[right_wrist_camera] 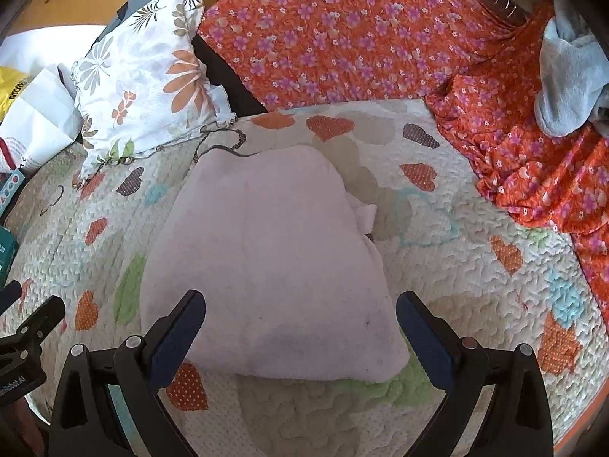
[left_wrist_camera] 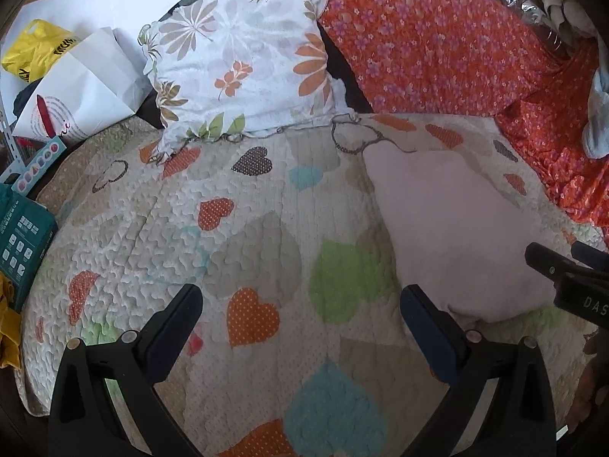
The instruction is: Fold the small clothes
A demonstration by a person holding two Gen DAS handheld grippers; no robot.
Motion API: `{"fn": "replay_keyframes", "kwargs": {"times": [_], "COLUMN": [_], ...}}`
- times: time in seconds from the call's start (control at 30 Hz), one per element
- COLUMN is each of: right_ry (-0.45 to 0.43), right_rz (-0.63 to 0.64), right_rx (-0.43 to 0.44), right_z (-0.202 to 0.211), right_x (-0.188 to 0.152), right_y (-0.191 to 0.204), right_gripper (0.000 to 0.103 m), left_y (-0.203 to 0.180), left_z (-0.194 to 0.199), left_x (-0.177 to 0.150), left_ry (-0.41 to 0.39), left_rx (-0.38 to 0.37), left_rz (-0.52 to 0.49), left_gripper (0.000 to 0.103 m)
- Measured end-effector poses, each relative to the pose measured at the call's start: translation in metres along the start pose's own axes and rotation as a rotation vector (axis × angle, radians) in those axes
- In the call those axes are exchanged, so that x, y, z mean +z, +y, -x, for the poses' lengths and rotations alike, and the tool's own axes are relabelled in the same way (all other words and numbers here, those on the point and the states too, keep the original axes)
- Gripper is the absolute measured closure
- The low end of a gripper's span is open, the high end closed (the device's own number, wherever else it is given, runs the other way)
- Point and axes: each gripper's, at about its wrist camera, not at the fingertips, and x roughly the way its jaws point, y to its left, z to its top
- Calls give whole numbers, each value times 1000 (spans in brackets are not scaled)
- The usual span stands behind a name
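now the heart quilt (right_wrist_camera: 475,266) covers the whole bed, and the pale pink garment (right_wrist_camera: 266,266) lies on it, folded into a thick bundle just before my right gripper (right_wrist_camera: 300,323). both my right gripper and my left gripper (left_wrist_camera: 300,316) stand wide apart and hold nothing. i think a shallow pinch could take only the top layer, and the fold would open.

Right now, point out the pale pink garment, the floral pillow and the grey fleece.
pale pink garment (right_wrist_camera: 266,266): right wrist view, middle of its folded top face.
floral pillow (left_wrist_camera: 243,49): left wrist view, centre of its front.
grey fleece (right_wrist_camera: 567,76): right wrist view, its bunched middle.
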Motion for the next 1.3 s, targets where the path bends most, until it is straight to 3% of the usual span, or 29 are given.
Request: {"fn": "replay_keyframes", "kwargs": {"times": [1.3], "right_ry": [51], "right_rz": [-51], "right_rx": [19], "right_z": [-9], "right_x": [-5], "right_y": [-5], "right_gripper": [1], "left_y": [5], "left_z": [-19], "left_x": [-6], "left_ry": [106], "left_rx": [-48], "left_rz": [42], "left_gripper": [0]}}
